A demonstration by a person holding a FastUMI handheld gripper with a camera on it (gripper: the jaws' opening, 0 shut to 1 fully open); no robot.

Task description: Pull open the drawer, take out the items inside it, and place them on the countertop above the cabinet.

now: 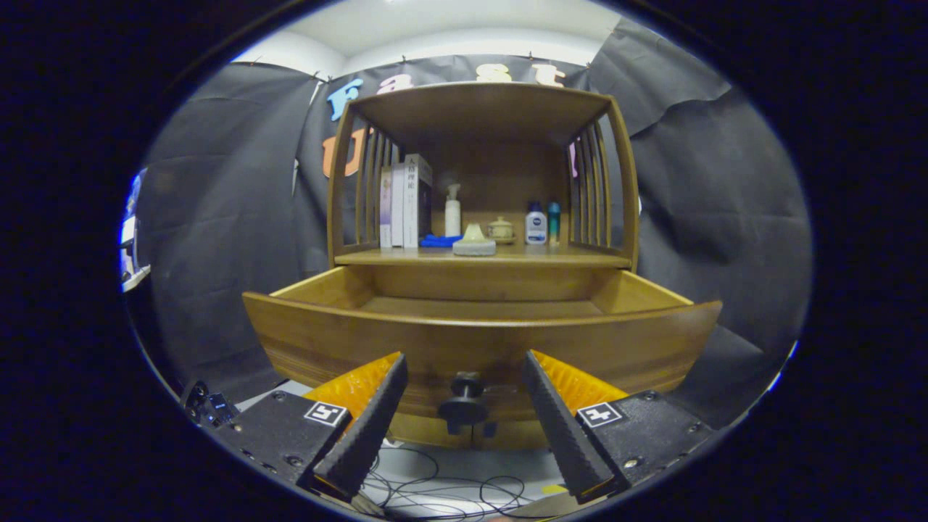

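- The drawer (478, 341) is pulled out of the wooden cabinet (482, 181) toward the camera; its curved front panel stands just ahead of the fingers.
- The part of the drawer's floor that shows over the front panel is bare wood; the near part of the inside is hidden behind that panel.
- A dark round knob (464, 402) sticks out of the middle of the drawer front, low down.
- The gripper (464, 377) has its two fingers spread wide apart, one on each side of the knob, neither touching it; nothing is held between them.
- Above the drawer is the countertop (580, 255), a wooden shelf with slatted sides and a roof over it.
- On the countertop, from the left: a few books (406, 203) standing upright against the slats, a blue cloth-like thing (440, 241) lying flat beside them, and a white spray bottle (452, 212) behind it.
- Near the front edge, in the middle, sits a pale cone-topped piece on a flat round base (474, 242).
- Behind that is a small lidded jar (501, 229), then a white bottle with a dark cap (535, 223), and a slim teal bottle (554, 221) just beside it.
- Below the drawer, between the fingers, thin black cables (449, 489) lie looped on a pale floor.
- Black cloth (725, 188) hangs behind and to both sides of the cabinet.
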